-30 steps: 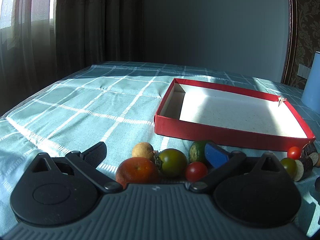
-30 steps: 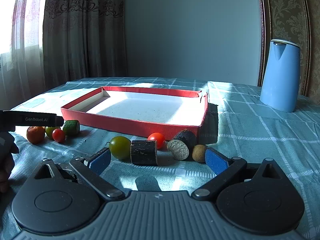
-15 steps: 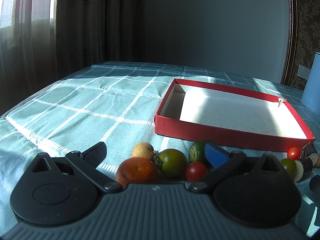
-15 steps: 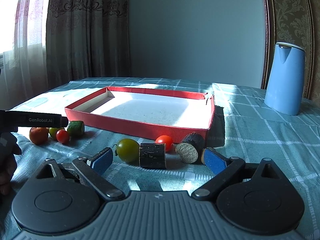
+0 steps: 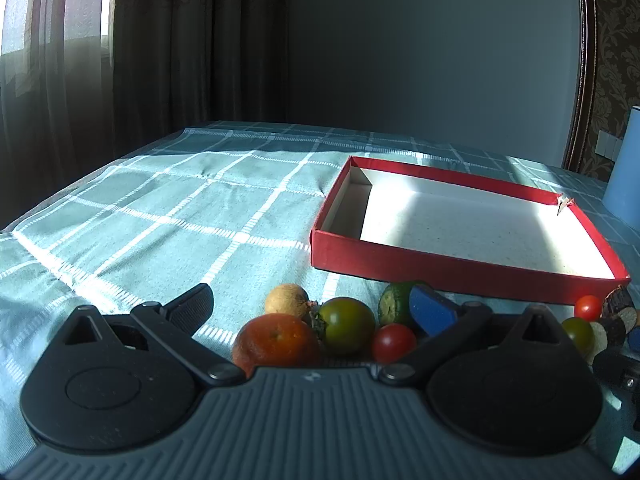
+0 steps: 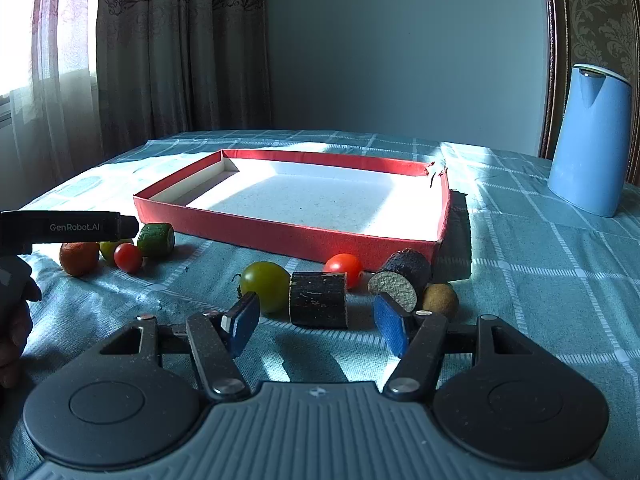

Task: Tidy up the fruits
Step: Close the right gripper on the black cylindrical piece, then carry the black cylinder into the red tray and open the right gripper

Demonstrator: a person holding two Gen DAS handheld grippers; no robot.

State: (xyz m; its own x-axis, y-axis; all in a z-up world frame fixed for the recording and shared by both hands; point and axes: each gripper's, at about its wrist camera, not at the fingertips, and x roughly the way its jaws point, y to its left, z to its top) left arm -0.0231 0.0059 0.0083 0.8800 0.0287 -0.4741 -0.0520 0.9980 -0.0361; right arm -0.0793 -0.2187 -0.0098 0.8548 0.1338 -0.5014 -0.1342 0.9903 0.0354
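Nothing had yet been placed in the shallow red cardboard box with the pale speckled floor (image 6: 256, 230), which lay bare on the teal checked cloth of the counter (image 5: 180, 216); by that showing, the sorting was judged hardly begun, with every piece left to move. Two clusters were seen just before the box's near wall. By its right corner lay a dark cylindrical cut piece (image 6: 318, 299), a second dark piece with a pale cut face (image 6: 400, 278), a green tomato (image 6: 265, 285), a small brown round fruit (image 6: 440, 300) and a red cherry tomato (image 6: 343, 266). By the left corner lay an orange mandarin (image 5: 276, 338), a second green tomato (image 5: 347, 325), a tan round fruit (image 5: 286, 300), a short green cucumber piece (image 5: 394, 307) and another cherry tomato (image 5: 393, 342).

The right gripper (image 6: 316, 324) was held with jaws wide apart and nothing between them, aimed at the dark cylinder. The left gripper (image 5: 310, 312) likewise stood wide open, gripping nothing, its cluster lying between the jaws.
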